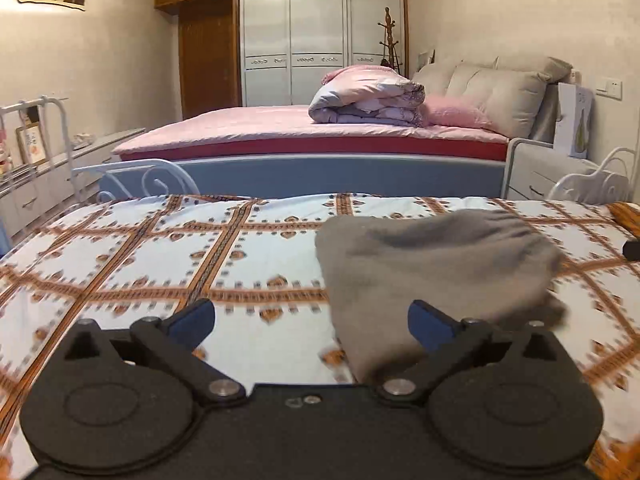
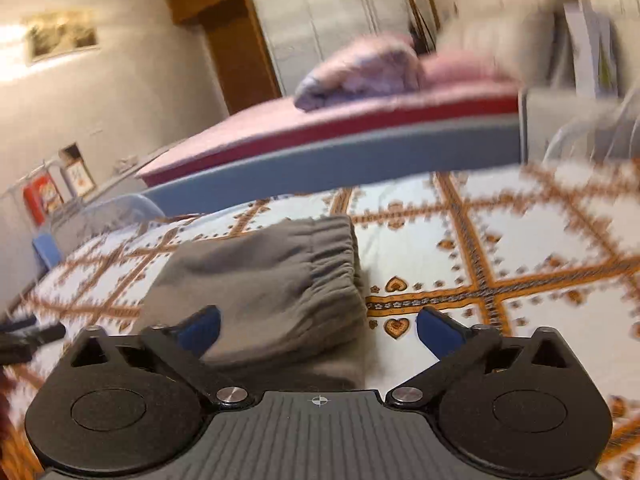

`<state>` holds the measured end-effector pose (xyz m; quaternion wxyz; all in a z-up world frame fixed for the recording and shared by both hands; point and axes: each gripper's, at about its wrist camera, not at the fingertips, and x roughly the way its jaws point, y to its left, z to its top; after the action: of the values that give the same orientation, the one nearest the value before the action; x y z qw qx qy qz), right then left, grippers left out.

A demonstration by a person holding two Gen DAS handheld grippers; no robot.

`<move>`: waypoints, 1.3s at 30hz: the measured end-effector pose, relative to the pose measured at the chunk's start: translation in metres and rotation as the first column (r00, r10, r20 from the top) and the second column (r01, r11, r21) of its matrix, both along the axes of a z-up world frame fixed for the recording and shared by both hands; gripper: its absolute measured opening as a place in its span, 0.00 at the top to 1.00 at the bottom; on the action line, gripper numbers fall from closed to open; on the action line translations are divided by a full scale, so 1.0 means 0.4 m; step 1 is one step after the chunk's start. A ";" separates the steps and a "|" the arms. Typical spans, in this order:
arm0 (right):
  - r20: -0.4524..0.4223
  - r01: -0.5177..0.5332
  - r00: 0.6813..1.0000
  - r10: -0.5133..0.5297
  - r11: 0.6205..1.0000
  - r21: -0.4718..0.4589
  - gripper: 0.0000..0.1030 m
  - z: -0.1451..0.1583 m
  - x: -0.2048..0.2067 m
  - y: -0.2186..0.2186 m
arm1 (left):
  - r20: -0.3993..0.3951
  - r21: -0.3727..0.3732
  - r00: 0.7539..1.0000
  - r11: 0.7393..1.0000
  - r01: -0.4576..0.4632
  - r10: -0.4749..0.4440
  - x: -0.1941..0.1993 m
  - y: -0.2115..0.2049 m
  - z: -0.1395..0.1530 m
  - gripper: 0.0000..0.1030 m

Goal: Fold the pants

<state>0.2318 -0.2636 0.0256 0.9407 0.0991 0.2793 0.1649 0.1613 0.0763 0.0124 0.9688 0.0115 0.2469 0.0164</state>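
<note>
Since they are soft, light fleece, the one pair of grey sweatpants (image 2: pixel 272 280), lying folded in a thick bundle on the patterned bedsheet (image 2: pixel 500 240), will likely sag and slide open unless pinched through all layers near the elastic waistband (image 2: pixel 332 256). Two tongs: left gripper (image 1: pixel 312 320) and right gripper (image 2: pixel 318 326), both spread wide, pinching nothing.

Left claw (image 1: pixel 312 322): jaws spread wide, blue fingertips (image 1: pixel 196 320) far apart, nothing pinched between them; pointing forward and somewhat downward. Right claw (image 2: pixel 319 326): same, jaws fully apart, blue fingertips (image 2: pixel 202 330) bare, gripping nothing; tilted forward and down, view rolled to one side. From my right wrist, a dark bit of my left claw shows at far left, blurred
</note>
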 end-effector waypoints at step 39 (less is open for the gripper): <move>0.083 -0.024 0.996 0.040 0.982 -0.186 0.00 -0.032 -0.467 0.097 | 0.069 0.007 0.994 0.996 0.084 -0.084 -0.363 -0.175 -0.031 0.06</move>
<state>0.0449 -0.2248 0.0127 0.9543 -0.0003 0.2542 0.1574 0.0161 0.0062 0.0001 0.9767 0.0231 0.2123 -0.0235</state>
